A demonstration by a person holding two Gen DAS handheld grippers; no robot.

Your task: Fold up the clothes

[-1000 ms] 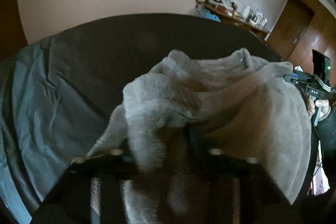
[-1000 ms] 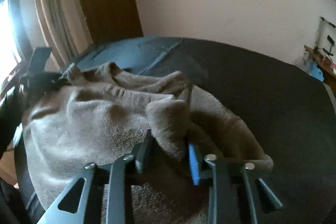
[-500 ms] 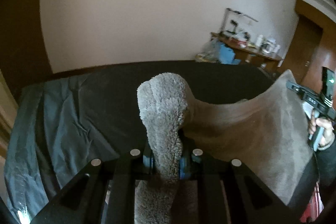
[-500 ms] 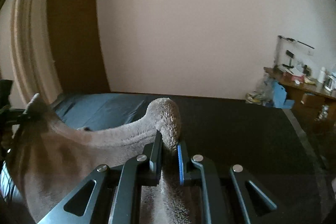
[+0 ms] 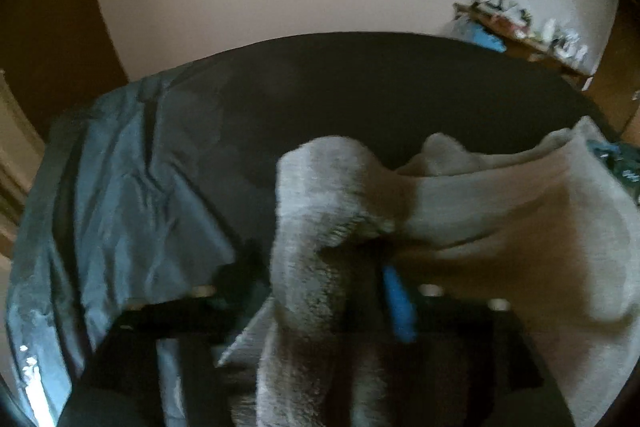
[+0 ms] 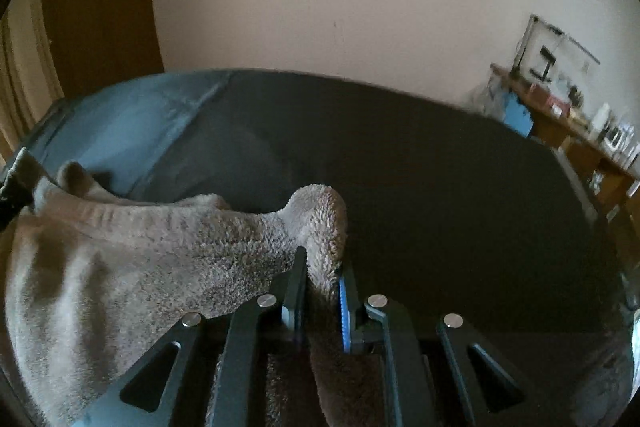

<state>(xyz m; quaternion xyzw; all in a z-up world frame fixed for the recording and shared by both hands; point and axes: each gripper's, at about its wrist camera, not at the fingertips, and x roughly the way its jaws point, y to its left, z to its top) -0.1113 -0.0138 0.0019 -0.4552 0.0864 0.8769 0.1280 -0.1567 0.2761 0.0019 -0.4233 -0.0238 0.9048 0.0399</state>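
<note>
Fleece fills the lower half of both wrist views: a grey plush garment [image 6: 132,267] lies bunched on a dark bed cover [image 6: 440,187], low and left in the right wrist frame. The right gripper [image 6: 322,283] is clamped on a fold of it, cloth pinched between the black finger and the blue pad. The left gripper [image 5: 320,291] is blurred (moving fast), its jaws opening with a fleece fold standing between them, the blue pad clear of the cloth. Blue sheet [image 5: 120,207] covers the left side.
</note>
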